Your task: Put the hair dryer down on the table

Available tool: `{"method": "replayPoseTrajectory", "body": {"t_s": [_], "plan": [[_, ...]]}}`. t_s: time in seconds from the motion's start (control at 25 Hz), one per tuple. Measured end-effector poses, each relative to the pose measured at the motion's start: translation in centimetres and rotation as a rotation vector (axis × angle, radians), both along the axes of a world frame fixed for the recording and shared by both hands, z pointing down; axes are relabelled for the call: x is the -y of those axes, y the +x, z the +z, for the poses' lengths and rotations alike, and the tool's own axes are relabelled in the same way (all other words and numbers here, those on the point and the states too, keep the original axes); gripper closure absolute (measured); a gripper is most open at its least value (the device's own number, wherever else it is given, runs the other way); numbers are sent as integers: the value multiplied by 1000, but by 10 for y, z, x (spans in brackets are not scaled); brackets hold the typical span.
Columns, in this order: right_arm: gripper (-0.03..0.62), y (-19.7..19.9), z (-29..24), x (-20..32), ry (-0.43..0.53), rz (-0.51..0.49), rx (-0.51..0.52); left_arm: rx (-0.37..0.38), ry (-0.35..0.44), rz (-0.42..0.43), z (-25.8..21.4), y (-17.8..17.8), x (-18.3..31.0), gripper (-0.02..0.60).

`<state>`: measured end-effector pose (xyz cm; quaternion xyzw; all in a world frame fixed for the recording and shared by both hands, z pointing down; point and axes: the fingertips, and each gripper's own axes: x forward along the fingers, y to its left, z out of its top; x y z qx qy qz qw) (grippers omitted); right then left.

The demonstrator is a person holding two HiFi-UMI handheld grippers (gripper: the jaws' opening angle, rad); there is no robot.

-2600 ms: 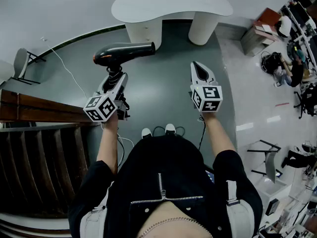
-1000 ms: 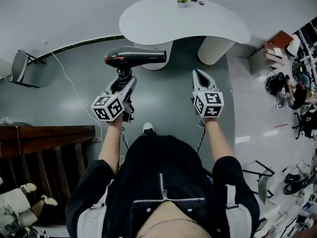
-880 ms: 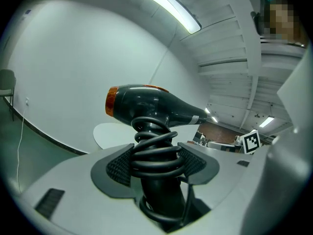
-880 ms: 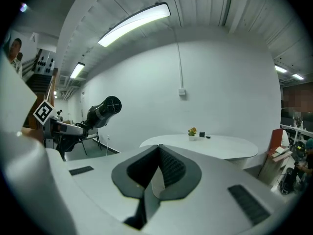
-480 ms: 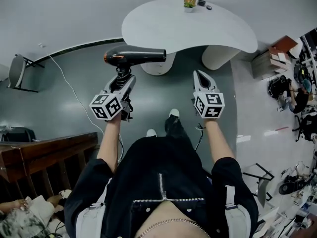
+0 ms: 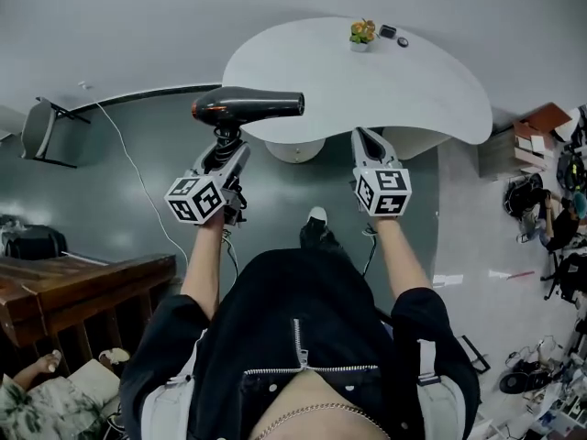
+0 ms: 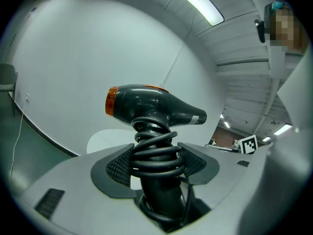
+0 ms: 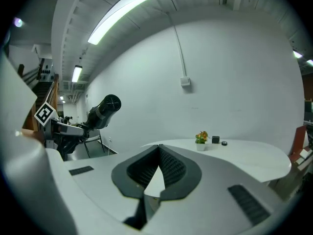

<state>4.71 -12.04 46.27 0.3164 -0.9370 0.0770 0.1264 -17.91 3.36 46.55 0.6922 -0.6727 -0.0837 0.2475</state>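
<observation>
A black hair dryer (image 6: 248,106) with an orange rear cap is held upright, its nozzle pointing right. My left gripper (image 6: 223,148) is shut on its handle, which is wrapped in coiled black cord (image 7: 155,151). The dryer body (image 7: 149,105) fills the middle of the left gripper view. The white curved table (image 6: 367,71) lies ahead, and the dryer's nozzle overlaps its near left edge. My right gripper (image 6: 365,141) is shut and holds nothing, hovering at the table's near edge. From the right gripper view the dryer (image 8: 102,110) shows at the left.
A small potted plant (image 6: 361,34) and two small dark items (image 6: 388,32) sit at the table's far side. A chair (image 6: 46,131) stands at the left, a white cable (image 6: 128,168) runs over the floor, and wooden stairs (image 6: 64,291) are at lower left. Clutter (image 6: 541,209) lines the right.
The person has walked closer to the table, which now reaches both grippers. The left gripper still holds the hair dryer, and the right one stays shut.
</observation>
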Motion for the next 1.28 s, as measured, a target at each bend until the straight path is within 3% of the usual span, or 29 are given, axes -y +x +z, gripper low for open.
{"method": "replayPoseTrajectory", "body": {"t_s": [0.24,0.68,0.96,1.28], "plan": [[589,-14,-4,78,-13,-59,19,8,-6,-71,-6,-2,56,299],[589,-54,4,142,-32,-142,14,-1,-32,-127,1,-23,120,299],[589,-80,0,196,4,-108,-12,-18,-32,-79,10,-59,186,299],[589,-93,-16,263,-4,-1,-11,-38,-13,-9,4,-99,274,299]]}}
